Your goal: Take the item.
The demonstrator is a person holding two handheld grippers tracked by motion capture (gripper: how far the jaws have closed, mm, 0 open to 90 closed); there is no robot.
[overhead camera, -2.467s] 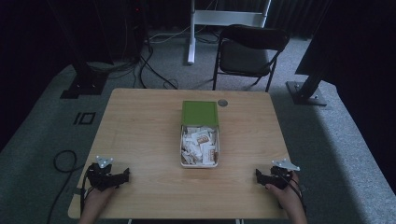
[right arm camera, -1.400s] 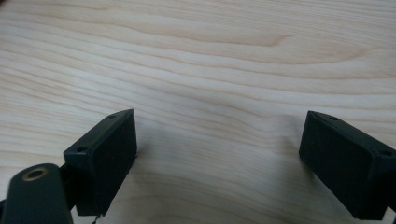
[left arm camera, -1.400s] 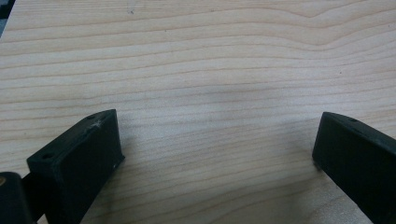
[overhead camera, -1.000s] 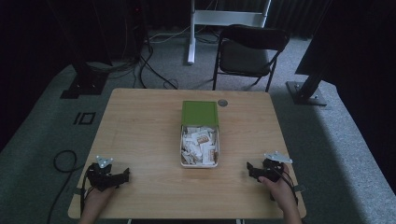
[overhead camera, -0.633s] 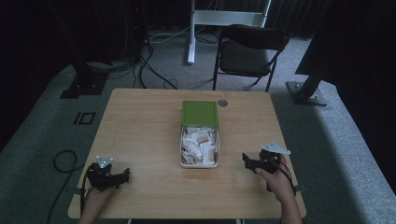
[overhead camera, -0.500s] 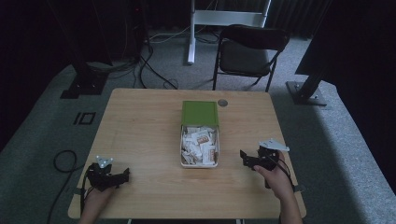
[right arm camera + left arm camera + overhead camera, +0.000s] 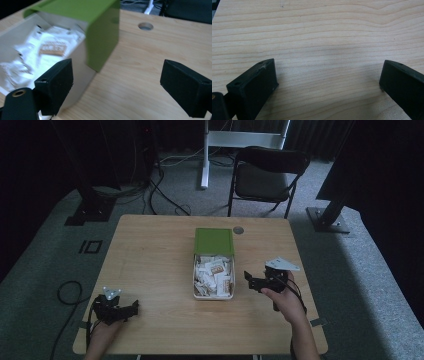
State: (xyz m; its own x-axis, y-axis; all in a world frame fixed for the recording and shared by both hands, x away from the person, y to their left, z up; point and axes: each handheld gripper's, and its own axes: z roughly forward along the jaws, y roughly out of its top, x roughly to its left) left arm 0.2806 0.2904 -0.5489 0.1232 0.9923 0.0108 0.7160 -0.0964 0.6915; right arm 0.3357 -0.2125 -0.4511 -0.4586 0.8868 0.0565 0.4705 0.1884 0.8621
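The print on the white packets (image 7: 214, 274) in the tin (image 7: 82, 60) is too small in the high view and blurred in the right gripper view. The tin's left end runs off that view's edge. The green lid (image 7: 214, 241) hides the tin's far part.

**Three cameras, one tabletop**

The high view looks forward and down from the person's side, taking in the whole wooden table (image 7: 150, 270), a chair (image 7: 265, 175) beyond it and the carpeted floor around. The left gripper view sits very close to the wood, facing down along its own spread jaws at bare grain (nothing else to place it by). The right gripper view looks low across the table toward the green-lidded tin (image 7: 82, 27) and the round cable hole (image 7: 145, 25); both also appear in the high view, near the table's middle and far edge.
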